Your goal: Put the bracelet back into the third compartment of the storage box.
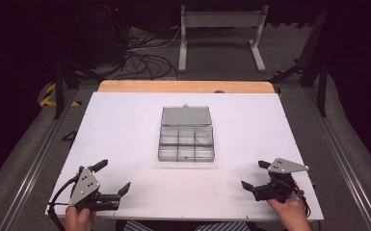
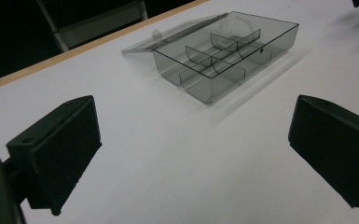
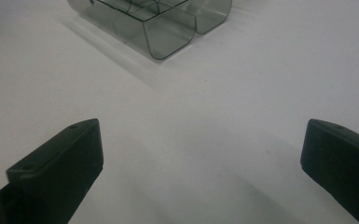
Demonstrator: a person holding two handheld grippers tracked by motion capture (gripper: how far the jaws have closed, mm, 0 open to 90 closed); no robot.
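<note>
A clear compartment box (image 1: 186,142), lid open, sits mid-worktop (image 1: 125,125). Left gripper (image 1: 112,177) and right gripper (image 1: 254,174) rest near, fingers spread wide, holding nothing.

A flat white rectangular tabletop (image 1: 125,125) is filling the middle of the high view, with a light wooden strip (image 1: 185,86) showing along its far edge. Beyond it, a white metal frame stand (image 1: 221,33) is standing on grey carpeted floor (image 1: 221,62), beside a tangle of black cables (image 1: 142,57). Silver metal rails (image 1: 33,163) are running along both sides, and the surrounding room is lying in darkness.
</note>
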